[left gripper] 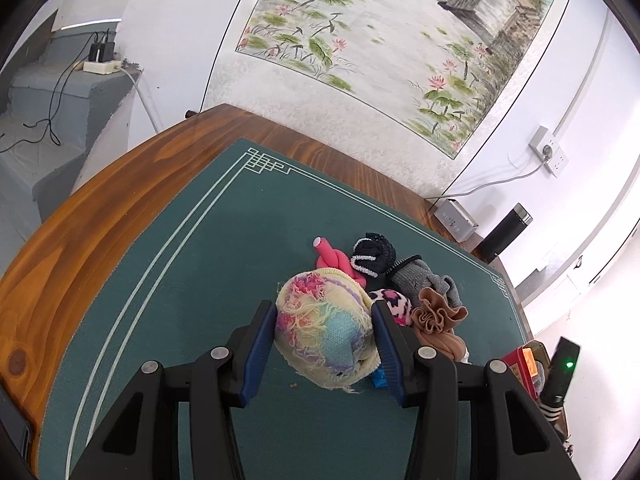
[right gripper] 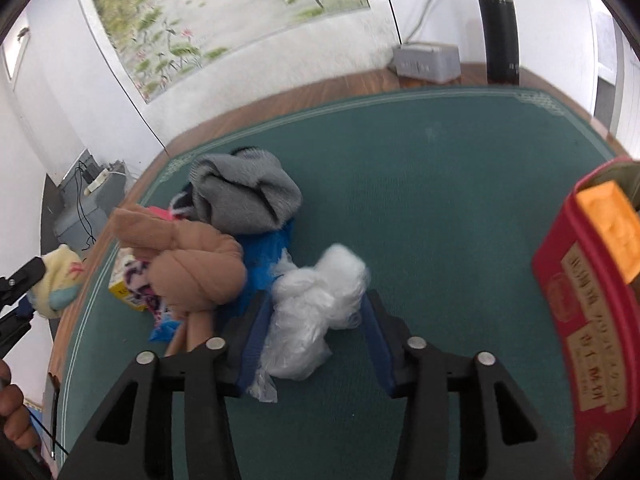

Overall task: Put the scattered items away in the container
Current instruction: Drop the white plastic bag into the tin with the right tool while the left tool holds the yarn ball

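Observation:
My left gripper point(left gripper: 324, 320) is shut on a pastel knitted sock ball point(left gripper: 324, 332) and holds it above the green mat point(left gripper: 168, 280); the ball also shows in the right wrist view point(right gripper: 58, 282). My right gripper point(right gripper: 316, 308) is shut on a crumpled clear plastic bag point(right gripper: 316, 308) low over the mat. A pile lies on the mat: pink roll point(left gripper: 334, 258), black sock point(left gripper: 374, 254), grey sock point(right gripper: 244, 196), tan stocking point(right gripper: 192, 256), pink-and-black patterned sock point(left gripper: 394, 302), blue bag point(right gripper: 264, 268). The red container point(right gripper: 580, 300) stands at the right.
A wooden table point(left gripper: 100, 200) bears the mat. A black cylinder point(right gripper: 498, 32) and a grey box point(right gripper: 426, 62) stand at the far edge by the wall. A small yellow box point(right gripper: 124, 288) lies under the pile. A painted scroll hangs behind.

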### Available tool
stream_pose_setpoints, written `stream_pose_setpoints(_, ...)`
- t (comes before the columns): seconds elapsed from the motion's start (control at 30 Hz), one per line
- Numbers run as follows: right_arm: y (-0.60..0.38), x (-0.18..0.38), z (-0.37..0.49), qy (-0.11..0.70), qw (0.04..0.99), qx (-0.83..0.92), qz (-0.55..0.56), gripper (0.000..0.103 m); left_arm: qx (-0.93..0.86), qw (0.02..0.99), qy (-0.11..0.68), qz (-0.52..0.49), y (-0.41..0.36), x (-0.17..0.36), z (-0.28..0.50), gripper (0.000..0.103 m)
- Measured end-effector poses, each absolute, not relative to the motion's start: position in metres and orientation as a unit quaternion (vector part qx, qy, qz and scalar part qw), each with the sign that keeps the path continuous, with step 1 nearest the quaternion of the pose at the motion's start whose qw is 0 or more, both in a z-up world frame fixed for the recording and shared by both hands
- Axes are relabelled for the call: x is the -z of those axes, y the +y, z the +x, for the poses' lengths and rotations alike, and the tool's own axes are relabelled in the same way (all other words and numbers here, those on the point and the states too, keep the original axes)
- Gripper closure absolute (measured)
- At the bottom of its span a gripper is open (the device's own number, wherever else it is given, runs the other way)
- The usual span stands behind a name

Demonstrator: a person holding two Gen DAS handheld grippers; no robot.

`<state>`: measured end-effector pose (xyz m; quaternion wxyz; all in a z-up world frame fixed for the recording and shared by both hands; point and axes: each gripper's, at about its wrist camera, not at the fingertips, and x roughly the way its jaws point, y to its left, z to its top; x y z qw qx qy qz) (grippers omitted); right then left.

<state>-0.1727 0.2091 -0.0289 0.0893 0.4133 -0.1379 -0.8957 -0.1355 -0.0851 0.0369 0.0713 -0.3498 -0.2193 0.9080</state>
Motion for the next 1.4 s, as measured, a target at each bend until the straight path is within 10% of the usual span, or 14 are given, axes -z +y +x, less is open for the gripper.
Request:
stream_pose_setpoints(0.47, 0.223, -0.023, -0.107, -0.092, 0.069, 0.940, 0.321, 0.068, -0.907, 0.090, -0.196, -0.363, -0.061, -0.032, -0.136, 0.053)
stream_pose_setpoints(1.4, 0.412, -0.053, 0.024, -0.133, -0.196, 0.941, 0.242, 0.057, -0.909, 0.170, -0.133, -0.357, 0.024, -0.050, -0.109, 0.053)
